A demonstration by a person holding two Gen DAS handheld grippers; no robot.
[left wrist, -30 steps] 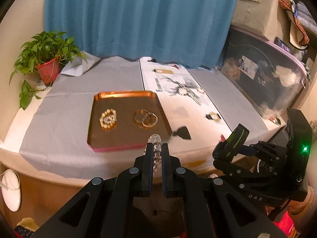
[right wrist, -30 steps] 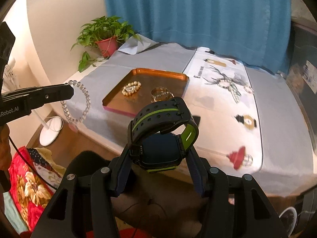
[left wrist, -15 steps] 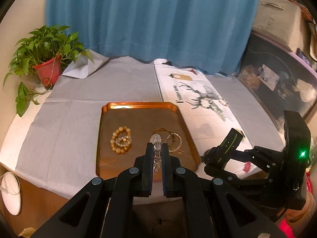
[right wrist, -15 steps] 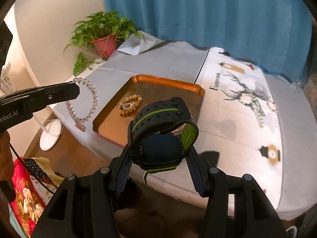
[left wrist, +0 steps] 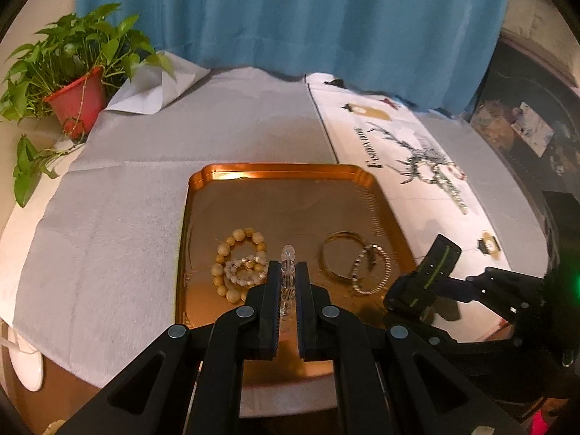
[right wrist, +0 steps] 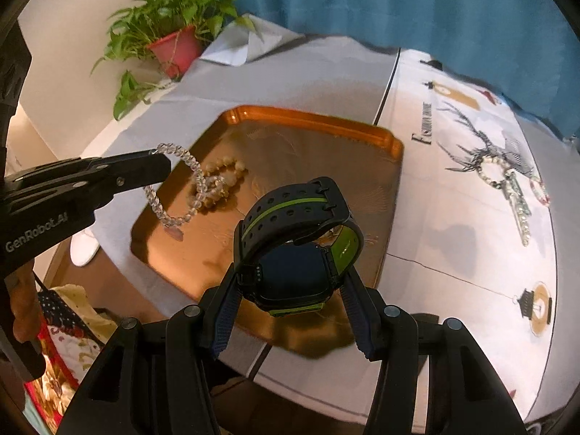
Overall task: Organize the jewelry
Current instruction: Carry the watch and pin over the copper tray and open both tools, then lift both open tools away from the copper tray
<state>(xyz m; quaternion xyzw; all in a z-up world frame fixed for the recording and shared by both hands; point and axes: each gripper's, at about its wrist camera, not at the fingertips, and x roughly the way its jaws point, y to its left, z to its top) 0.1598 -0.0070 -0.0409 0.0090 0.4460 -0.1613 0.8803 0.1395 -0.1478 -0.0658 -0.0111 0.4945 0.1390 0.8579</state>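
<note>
Hanging from the left gripper (left wrist: 288, 282), a clear-bead bracelet (right wrist: 174, 188) is seen pinched betw. the fully closed jaws; in the right wrist view its loop droops below the fingertips, over the near-left part of the copper tray (left wrist: 279, 174), w/ a small pinkish charm at the bottom. Whether the charm touches the tray can't be told. In the left wrist view only a few clear beads (left wrist: 288, 253) are visible, edge-on betw. the pads.

Right gripper (right wrist: 295, 272): jaws are held partway apart, clamped on the case of a black sports watch (right wrist: 293, 232) w/ lime-green stripe; strap is buckled into a loop standing up above the fingers. Watch is carried above the near-right area of the tray, not resting on it. From the left wrist view the same watch (left wrist: 431, 279) is seen at right, just beside the tray's right rim.

Tray contents: cream-bead bracelet (left wrist: 235, 253) w/ a smaller pale-bead bracelet (left wrist: 244, 272) lying inside/over it, left of centre; gold bangles (left wrist: 340, 257) and a chain-type bracelet (left wrist: 373, 272) overlapping, right of centre. Far half of the tray is bare.

Tray sits on a grey cloth (left wrist: 108, 217) on the table. Printed white runner (right wrist: 464, 195) lies to the right, w/ a beaded necklace-like item (right wrist: 514, 188) on the deer print. Potted plant (left wrist: 72, 79) at far-left corner; blue curtain (left wrist: 290, 18) behind.
</note>
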